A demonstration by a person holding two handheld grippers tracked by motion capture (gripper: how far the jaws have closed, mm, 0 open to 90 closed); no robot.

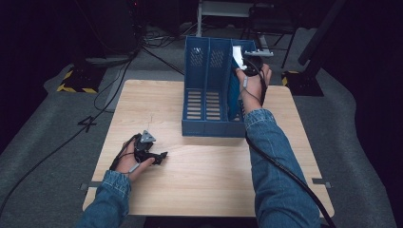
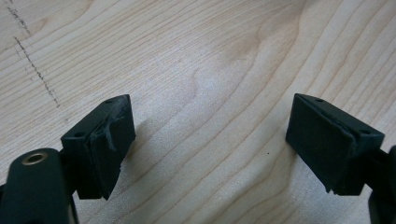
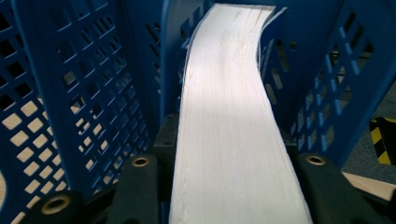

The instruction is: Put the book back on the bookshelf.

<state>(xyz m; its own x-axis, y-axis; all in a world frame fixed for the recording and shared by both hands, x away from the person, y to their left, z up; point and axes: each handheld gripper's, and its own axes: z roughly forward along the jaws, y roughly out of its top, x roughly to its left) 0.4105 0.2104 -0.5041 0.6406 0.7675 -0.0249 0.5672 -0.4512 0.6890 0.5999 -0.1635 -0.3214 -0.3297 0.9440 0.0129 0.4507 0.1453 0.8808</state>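
sleeves: blue denim, cuffed | tongs (image 1: pixel 159 156): black, grey three-cornered plate | cables: black

I count one blue file rack (image 1: pixel 211 90) with three compartments on one bench (image 1: pixel 209 171). One white book (image 3: pixel 233 140) sits in it. I hold two grippers: left gripper (image 2: pixel 210 140), right gripper (image 1: pixel 252 61).

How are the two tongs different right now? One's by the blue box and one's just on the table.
The left tongs are open with nothing between the jaws; the right tongs are shut on a thick white paper stack. The left tongs sit low on the bare wooden table; the right tongs are held up at the blue file rack, over its right slot. Both are black, two-jawed, and held by a hand in a denim sleeve.
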